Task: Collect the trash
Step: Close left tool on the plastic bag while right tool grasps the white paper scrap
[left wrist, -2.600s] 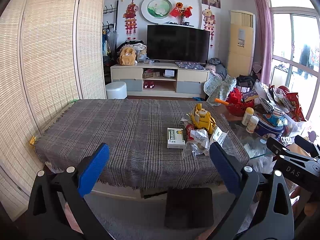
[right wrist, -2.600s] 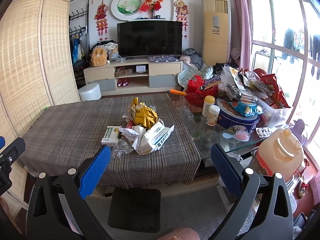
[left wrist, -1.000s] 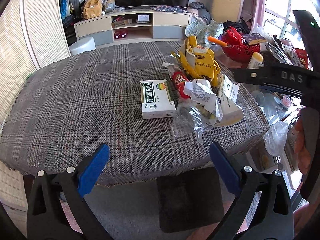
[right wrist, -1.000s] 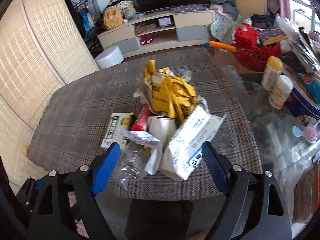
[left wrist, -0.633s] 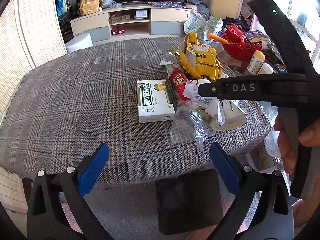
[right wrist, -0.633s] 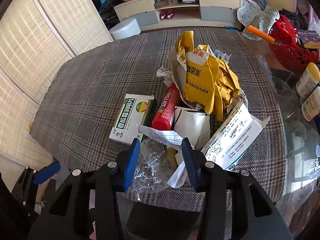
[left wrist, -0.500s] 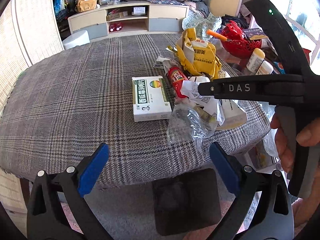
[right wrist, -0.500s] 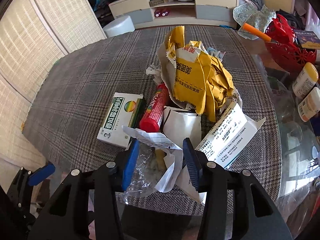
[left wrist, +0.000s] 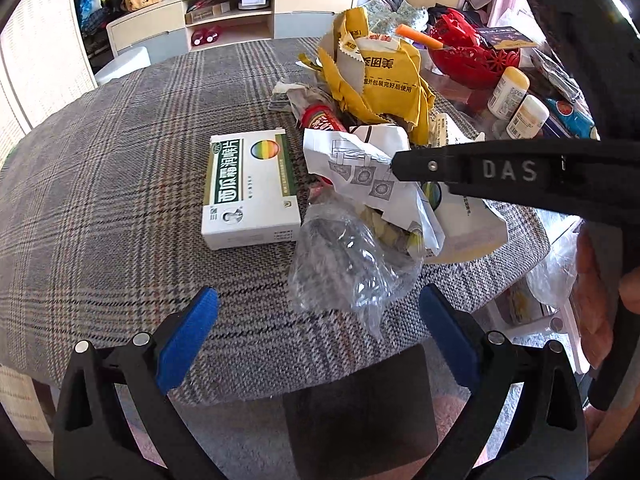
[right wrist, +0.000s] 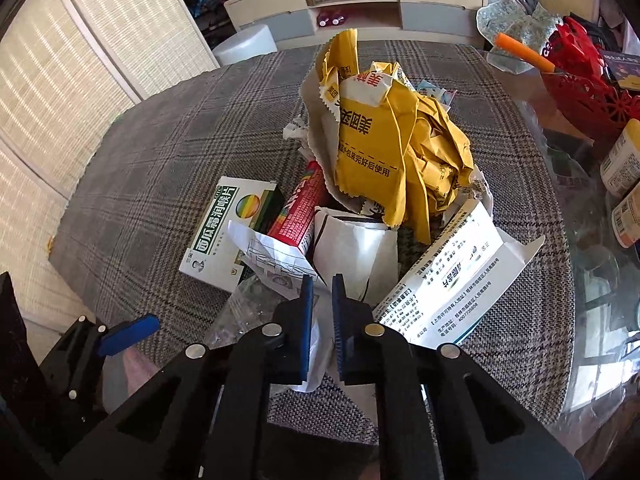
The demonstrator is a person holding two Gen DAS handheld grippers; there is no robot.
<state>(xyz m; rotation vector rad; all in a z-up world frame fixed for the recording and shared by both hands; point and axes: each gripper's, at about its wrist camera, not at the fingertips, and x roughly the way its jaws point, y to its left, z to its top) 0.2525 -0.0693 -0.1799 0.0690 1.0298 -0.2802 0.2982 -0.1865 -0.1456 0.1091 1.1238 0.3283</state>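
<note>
Right gripper (right wrist: 321, 292) has pinched crumpled paper (right wrist: 280, 258).

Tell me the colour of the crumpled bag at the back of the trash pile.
Yellow crumpled bag, black lettering; clearest in the right wrist view.

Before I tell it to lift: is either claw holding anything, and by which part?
The right claw is shut on the white printed leaflet, pinching its near lower edge. The left claw is open, holding nothing.

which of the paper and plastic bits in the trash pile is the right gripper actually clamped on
The crumpled white printed paper with line drawings, at the near edge of the pile. The right gripper is shut on it; the yellow bag and clear plastic bag lie untouched.
</note>
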